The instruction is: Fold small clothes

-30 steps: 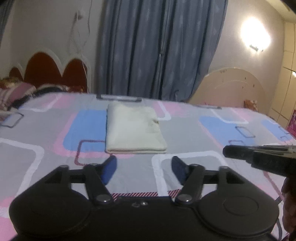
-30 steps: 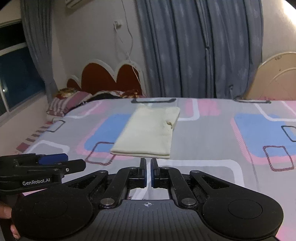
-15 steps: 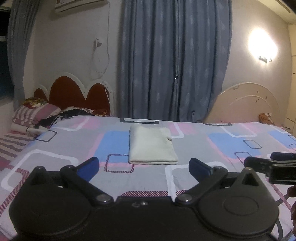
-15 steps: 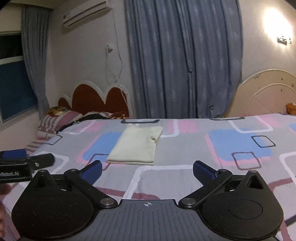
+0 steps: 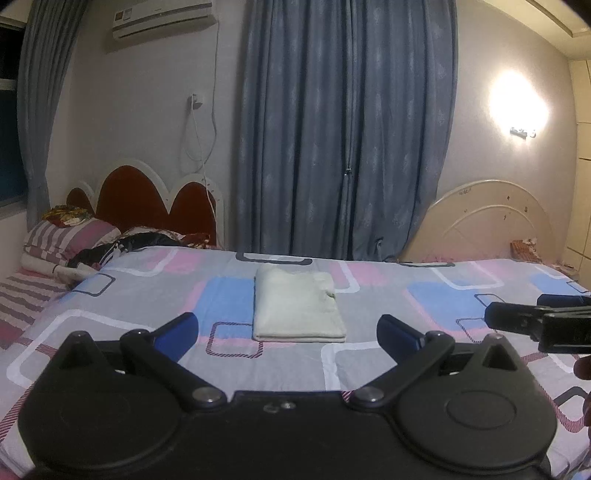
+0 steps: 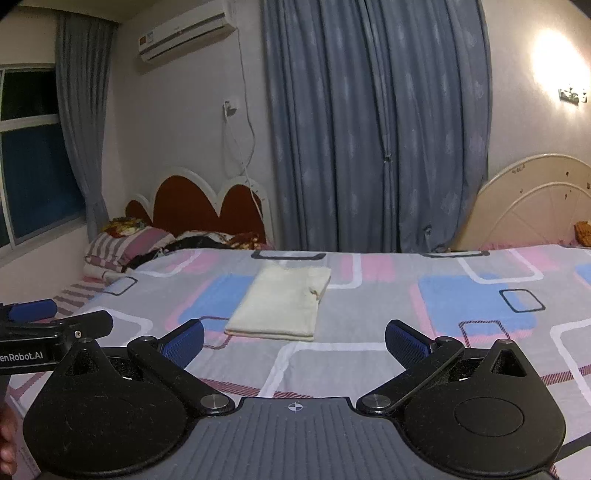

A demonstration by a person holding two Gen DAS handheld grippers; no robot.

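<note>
1 cream garment [image 5: 297, 304] lies folded into a neat rectangle on the bed [image 5: 461, 350], near its far edge, well apart from both claws. Left claw [image 5: 288, 328] released, jaws spread wide, nothing between them; right claw [image 6: 295, 339] likewise released and empty. Judging by this, the fold on this piece looks done, both claws clear of it. Next move would call for fetching another small garment, but none is visible on the bed, or ending here. Count: 1 folded garment, 2 claws, 1 striped pillow [image 5: 70, 236], 1 air conditioner [image 5: 162, 16], 1 wall lamp [image 5: 517, 99]
</note>
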